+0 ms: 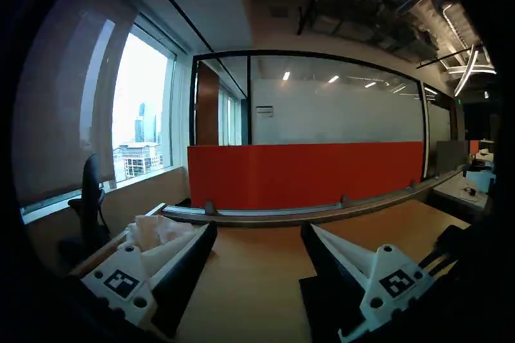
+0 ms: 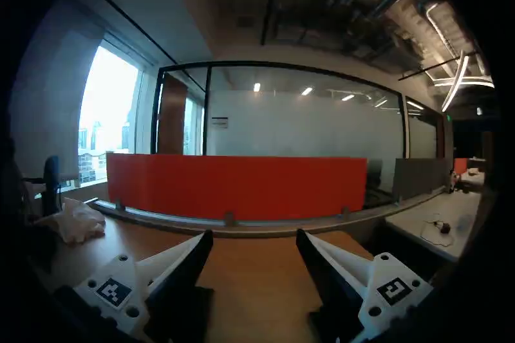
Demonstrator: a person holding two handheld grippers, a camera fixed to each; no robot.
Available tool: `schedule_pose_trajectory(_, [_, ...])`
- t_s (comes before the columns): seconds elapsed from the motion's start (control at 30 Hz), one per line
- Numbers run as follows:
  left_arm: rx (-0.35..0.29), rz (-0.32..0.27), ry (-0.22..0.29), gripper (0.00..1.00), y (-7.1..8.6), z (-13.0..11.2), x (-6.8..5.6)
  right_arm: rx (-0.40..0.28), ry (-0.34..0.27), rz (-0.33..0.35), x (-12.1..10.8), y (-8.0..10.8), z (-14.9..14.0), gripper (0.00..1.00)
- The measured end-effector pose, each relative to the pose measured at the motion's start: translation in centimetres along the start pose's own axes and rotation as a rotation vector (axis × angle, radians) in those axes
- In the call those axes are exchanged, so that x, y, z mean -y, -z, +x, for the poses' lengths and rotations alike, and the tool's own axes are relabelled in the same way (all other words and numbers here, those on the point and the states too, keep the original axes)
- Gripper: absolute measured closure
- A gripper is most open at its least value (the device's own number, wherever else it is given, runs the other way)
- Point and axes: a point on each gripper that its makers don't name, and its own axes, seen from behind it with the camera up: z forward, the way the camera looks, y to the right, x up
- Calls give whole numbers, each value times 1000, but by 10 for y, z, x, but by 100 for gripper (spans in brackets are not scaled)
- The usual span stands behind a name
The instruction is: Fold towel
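Observation:
A crumpled white towel [image 1: 154, 230] lies on the wooden desk [image 1: 257, 266] at the left, partly behind the left finger of my left gripper [image 1: 259, 233]. That gripper hovers over the desk, open, with nothing between its fingers. In the right gripper view the same towel [image 2: 77, 221] sits in a heap at the far left of the desk [image 2: 257, 272]. My right gripper [image 2: 254, 237] is open too, well to the right of the towel and apart from it.
An orange partition [image 1: 302, 172] with a grey rail runs along the desk's far edge. A dark office chair [image 1: 90, 204] stands by the window at the left. Another desk [image 2: 438, 224] with small items lies to the right. A dark object [image 1: 450, 240] sits at the right.

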Motion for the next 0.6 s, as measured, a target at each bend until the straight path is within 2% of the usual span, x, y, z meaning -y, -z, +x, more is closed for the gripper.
schedule_pose_trajectory(0.17, [10, -20, -5, 3, -3, 11, -6, 16, 8, 16, 6, 1, 11, 0])
schedule_pose_trajectory(0.3, [33, -58, -12, 3, -4, 15, -16, 31, 40, 43, 12, 1, 17, 0])
schedule_pose_trajectory(0.6, [116, -181, -53, 3, 0, 10, -39, 108, 127, 173, 38, 4, 12, 0])
